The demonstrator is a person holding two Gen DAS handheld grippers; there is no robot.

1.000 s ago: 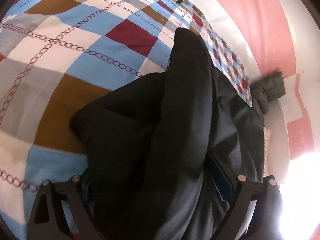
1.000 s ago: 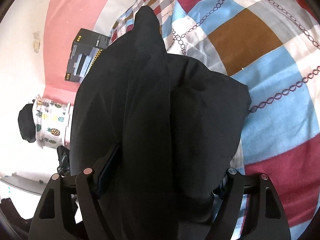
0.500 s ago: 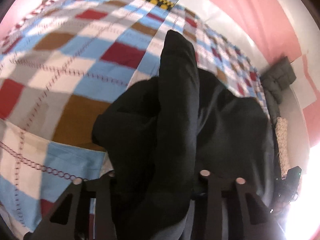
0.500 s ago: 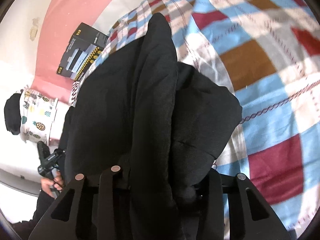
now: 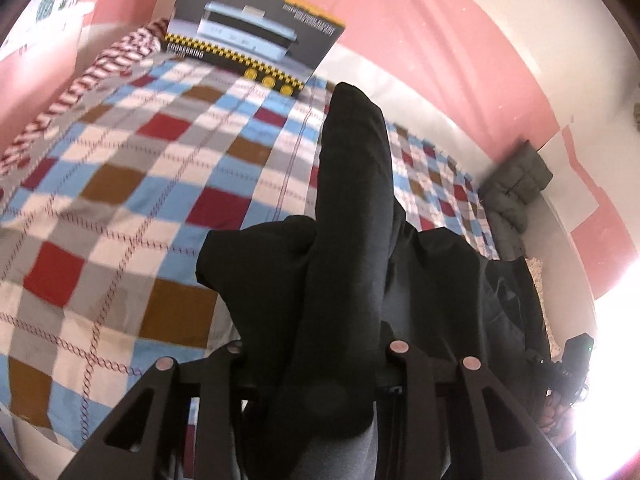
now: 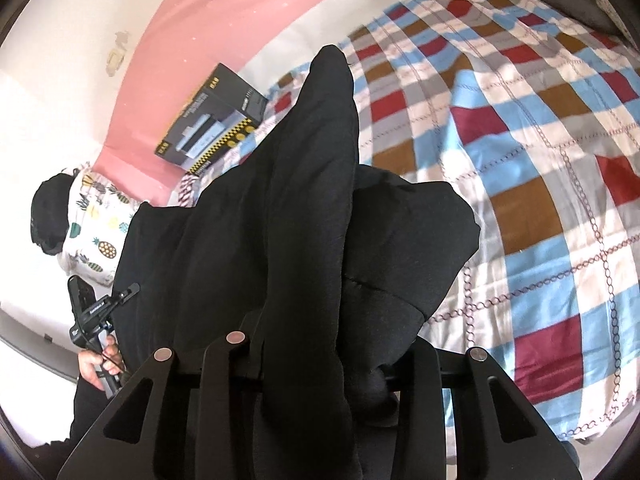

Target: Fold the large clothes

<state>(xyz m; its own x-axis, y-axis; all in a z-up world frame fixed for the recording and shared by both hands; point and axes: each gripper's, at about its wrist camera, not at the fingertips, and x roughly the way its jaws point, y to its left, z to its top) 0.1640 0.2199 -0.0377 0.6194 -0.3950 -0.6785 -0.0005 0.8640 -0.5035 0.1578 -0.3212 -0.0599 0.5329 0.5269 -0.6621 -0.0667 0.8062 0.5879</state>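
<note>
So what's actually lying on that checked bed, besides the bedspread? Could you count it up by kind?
Black garment, pinched by both grippers: 1
Printed cardboard box, at the far end by the pink wall: 1
Grey quilted bundle, at the bed's edge by the wall: 1
Total: 3

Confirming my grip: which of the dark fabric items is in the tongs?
The black garment: the left tongs and right tongs have just closed on it. The grey quilted bundle lies apart by the wall.
</note>
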